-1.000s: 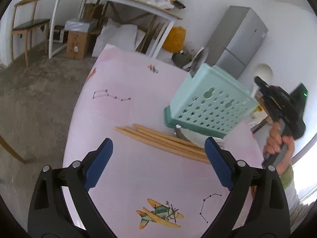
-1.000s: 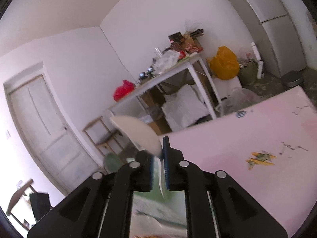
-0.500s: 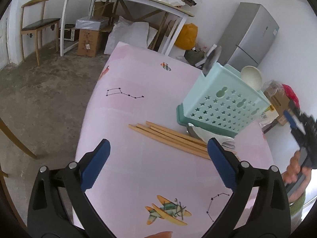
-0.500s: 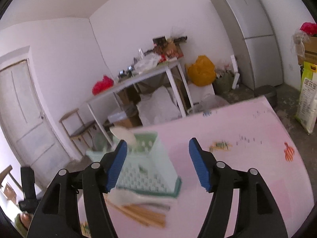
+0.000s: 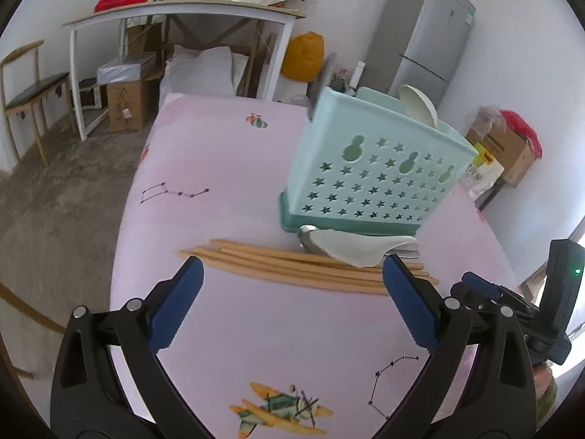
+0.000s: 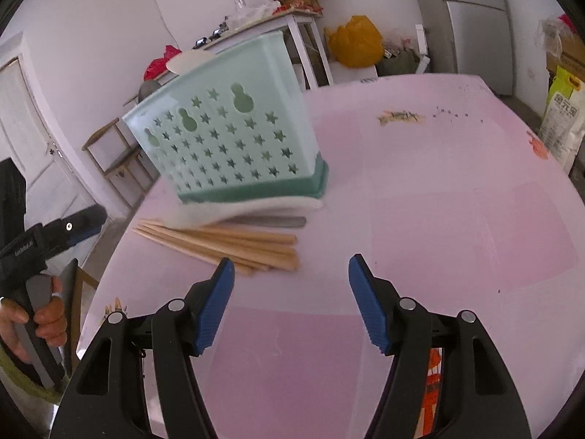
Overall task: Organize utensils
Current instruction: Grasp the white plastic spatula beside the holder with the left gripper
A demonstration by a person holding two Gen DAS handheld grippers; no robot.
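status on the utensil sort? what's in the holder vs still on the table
Done: a white spoon and a metal utensil stand in the mint holder. In hand: nothing; left gripper and right gripper are both open and empty. Left: wooden chopsticks, another white spoon and a metal spoon lie on the table.

Left gripper [image 5: 292,300]: jaws wide apart, nothing between the pads, angled downward. Right gripper [image 6: 290,301]: jaws having just opened, standing apart and empty, angled downward. A hand [image 6: 34,320] grips the left gripper's handle.
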